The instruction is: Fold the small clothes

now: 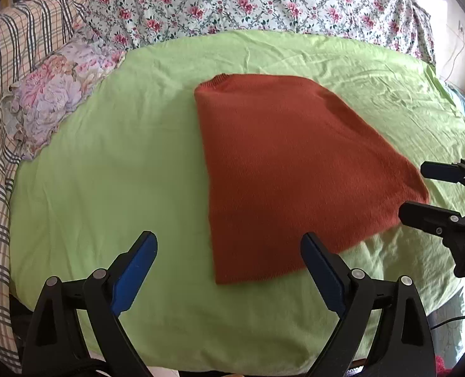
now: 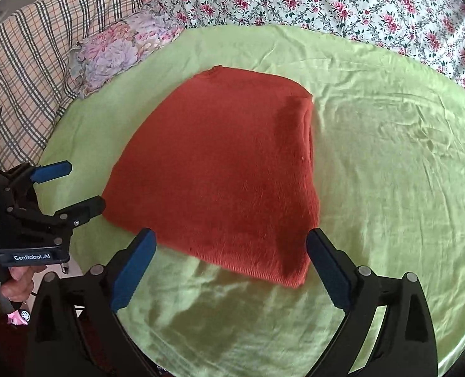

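The rust-orange knit garment [image 1: 282,169] lies folded flat on the green sheet [image 1: 106,172] covering the bed, its ribbed edge nearest me. My left claw [image 1: 229,251] hangs spread wide above the sheet at the garment's near left corner, gripping nothing. My right claw [image 2: 231,248] is just as wide open over the near edge, empty too. A floral pillow [image 2: 119,47] sits beyond, beside a plaid blanket [image 2: 28,56].
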Action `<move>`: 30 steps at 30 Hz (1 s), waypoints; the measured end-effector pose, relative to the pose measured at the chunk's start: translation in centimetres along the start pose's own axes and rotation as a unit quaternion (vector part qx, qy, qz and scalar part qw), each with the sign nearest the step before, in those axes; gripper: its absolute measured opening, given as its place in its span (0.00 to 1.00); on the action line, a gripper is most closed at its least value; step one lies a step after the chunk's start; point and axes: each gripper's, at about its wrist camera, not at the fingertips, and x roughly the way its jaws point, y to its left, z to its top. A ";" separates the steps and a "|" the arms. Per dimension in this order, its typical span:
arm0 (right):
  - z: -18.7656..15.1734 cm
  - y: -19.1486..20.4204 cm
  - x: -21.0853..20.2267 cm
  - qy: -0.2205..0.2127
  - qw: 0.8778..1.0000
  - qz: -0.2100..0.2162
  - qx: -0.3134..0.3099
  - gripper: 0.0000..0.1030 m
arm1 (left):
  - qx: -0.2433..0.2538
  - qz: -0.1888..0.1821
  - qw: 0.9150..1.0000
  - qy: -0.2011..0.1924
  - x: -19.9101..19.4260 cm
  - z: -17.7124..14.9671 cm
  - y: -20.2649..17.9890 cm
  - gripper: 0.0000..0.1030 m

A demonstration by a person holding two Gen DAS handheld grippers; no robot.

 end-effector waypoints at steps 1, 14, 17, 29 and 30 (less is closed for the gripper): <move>0.2 0.0 0.1 0.000 1.000 0.001 0.001 0.94 | 0.000 0.001 1.000 -0.002 0.0 0.2 0.0 0.92; 2.2 -0.1 1.8 0.005 1.000 0.010 -0.006 0.95 | -0.010 0.006 1.000 -0.006 1.1 1.9 0.1 0.94; 2.5 -0.2 2.0 0.008 1.000 0.008 -0.006 0.95 | -0.012 0.006 1.000 -0.004 1.5 2.3 0.3 0.94; 3.9 -1.5 2.8 0.011 1.000 0.001 0.006 0.99 | -0.028 0.004 1.000 0.000 2.4 3.3 0.2 0.95; 3.8 -1.5 2.8 0.011 1.000 0.002 0.007 0.99 | -0.028 0.003 1.000 0.001 2.5 3.3 0.2 0.95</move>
